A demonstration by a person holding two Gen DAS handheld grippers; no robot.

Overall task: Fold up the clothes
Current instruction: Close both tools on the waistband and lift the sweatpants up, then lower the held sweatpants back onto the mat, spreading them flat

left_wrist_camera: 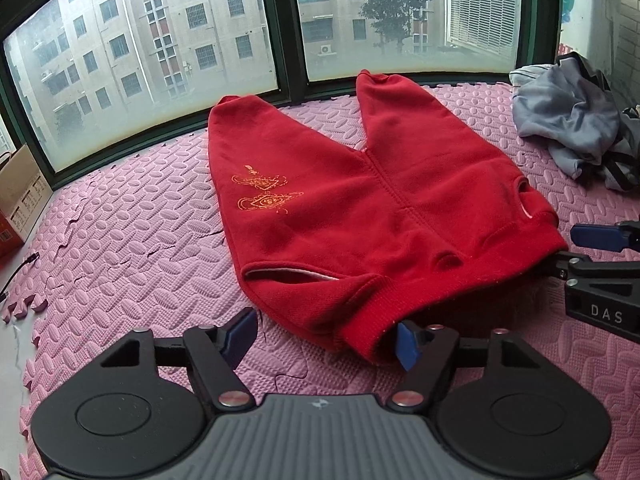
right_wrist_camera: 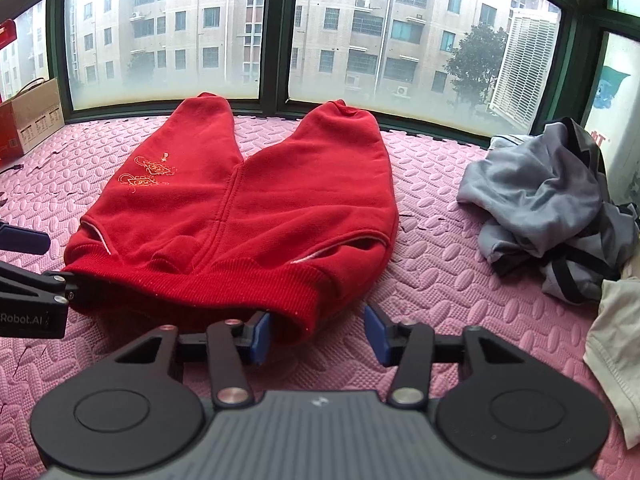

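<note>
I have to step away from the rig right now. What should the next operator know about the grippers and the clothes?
Left gripper: open at the waistband's left corner, not yet clamped.
Right gripper: open at the right corner, one finger against the hem.
Red trousers: spread flat on the pink mat, legs toward the window.
Done: laid out. No fold made.
Left: grip the waistband, fold; then the grey clothes pile.

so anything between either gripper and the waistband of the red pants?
Nothing visible. The red pants lie flat on the pink foam mat. Left gripper and right gripper are each at a waistband corner, jaws open. The grey clothes pile sits off to the right, clear.
</note>
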